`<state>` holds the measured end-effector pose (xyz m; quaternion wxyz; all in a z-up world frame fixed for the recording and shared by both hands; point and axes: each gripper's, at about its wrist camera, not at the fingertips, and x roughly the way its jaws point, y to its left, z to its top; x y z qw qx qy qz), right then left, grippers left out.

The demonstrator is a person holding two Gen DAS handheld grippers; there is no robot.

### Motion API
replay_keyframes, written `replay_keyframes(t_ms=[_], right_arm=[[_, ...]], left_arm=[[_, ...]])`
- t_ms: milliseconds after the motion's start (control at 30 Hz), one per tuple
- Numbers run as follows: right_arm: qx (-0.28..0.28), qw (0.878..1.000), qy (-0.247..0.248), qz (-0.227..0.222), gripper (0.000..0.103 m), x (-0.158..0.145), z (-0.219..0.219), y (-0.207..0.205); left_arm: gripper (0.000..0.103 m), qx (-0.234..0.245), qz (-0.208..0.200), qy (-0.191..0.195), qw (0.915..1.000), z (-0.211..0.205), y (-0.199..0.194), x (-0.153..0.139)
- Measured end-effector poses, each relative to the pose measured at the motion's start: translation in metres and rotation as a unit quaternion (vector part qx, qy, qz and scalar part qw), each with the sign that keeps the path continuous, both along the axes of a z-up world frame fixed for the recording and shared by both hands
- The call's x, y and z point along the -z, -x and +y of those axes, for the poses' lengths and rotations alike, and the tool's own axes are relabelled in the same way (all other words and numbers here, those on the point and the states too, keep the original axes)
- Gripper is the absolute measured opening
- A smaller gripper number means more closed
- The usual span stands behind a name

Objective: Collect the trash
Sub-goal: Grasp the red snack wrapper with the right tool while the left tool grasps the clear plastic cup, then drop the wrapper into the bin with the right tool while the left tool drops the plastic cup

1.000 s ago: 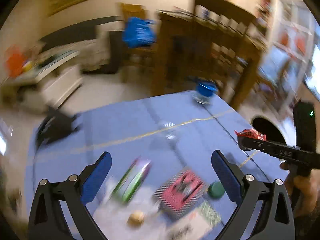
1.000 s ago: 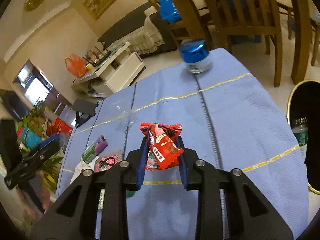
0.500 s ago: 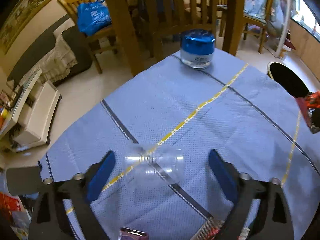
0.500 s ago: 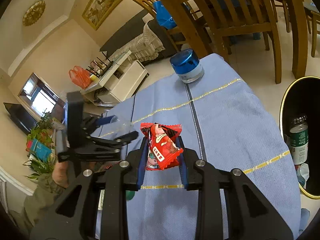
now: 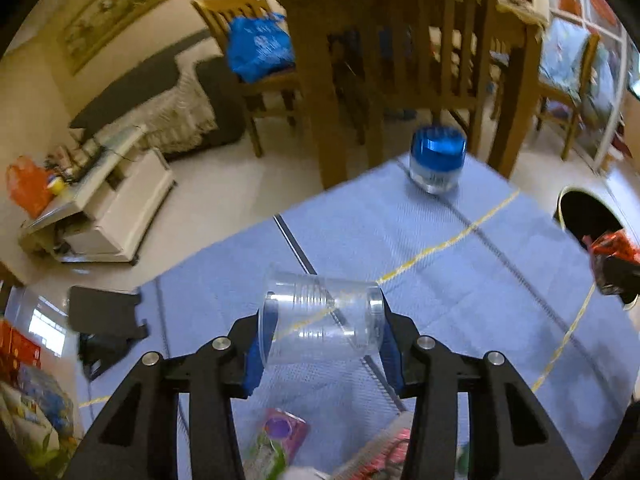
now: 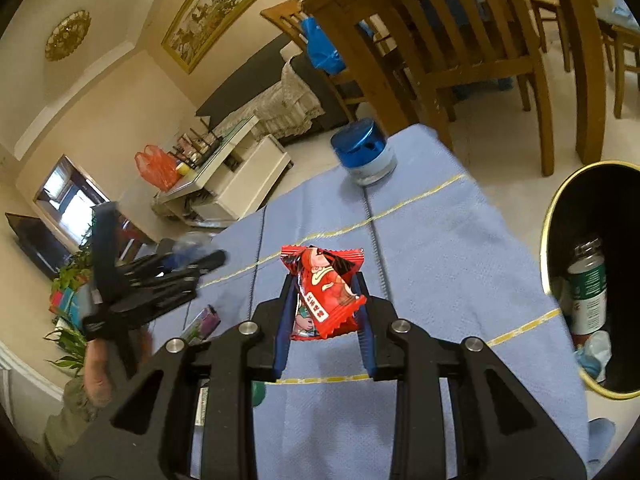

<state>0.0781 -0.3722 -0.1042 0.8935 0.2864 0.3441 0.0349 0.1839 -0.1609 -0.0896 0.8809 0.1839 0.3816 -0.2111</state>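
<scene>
- Left wrist view: the left gripper (image 5: 322, 344) is closing its jaws on a clear plastic cup (image 5: 320, 326) that lies on its side between the blue pads, over the blue tablecloth (image 5: 460, 280).
- Right gripper (image 6: 325, 320) pinches a red snack wrapper (image 6: 324, 292) tight.
- Step now: picking up trash.
- Next, I think: carry both to the black trash bin (image 6: 552, 216) on the right — squeeze the cup gently.

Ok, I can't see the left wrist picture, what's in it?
The left tongs are closing around a clear plastic cup lying on its side over a blue tablecloth. Farther back stands a blue-lidded jar, with wooden chairs behind.
</scene>
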Motion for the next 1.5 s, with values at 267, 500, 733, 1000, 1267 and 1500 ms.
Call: replay_keyframes(t_ms=[267, 500, 733, 1000, 1267, 1500], right_arm=[[0.062, 0.994, 0.091, 0.024, 0.028, -0.002, -0.031, 0.027], [0.153, 0.967, 0.189, 0.072, 0.028, 0.004, -0.095, 0.049], [0.235, 0.956, 0.158, 0.071, 0.028, 0.017, -0.156, 0.07], [0.28, 0.952, 0.079, 0.1, 0.077, 0.035, -0.194, 0.088], [0.382, 0.924, 0.013, 0.012, 0.094, 0.009, -0.223, 0.147], [0.423, 0.905, -0.043, -0.018, 0.095, 0.011, -0.251, 0.183]], left_arm=[[0.045, -0.003, -0.04, 0.043, 0.9983, -0.045, 0.073, -0.027], [0.046, 0.061, -0.036, 0.052, 0.9961, -0.104, 0.112, -0.028], [0.046, 0.104, -0.03, 0.041, 0.9933, -0.157, 0.129, -0.015], [0.046, 0.134, -0.018, 0.03, 0.9903, -0.2, 0.133, 0.002], [0.046, 0.163, -0.018, 0.012, 0.9865, -0.242, 0.141, 0.013], [0.046, 0.198, -0.008, -0.006, 0.9802, -0.292, 0.146, 0.028]])
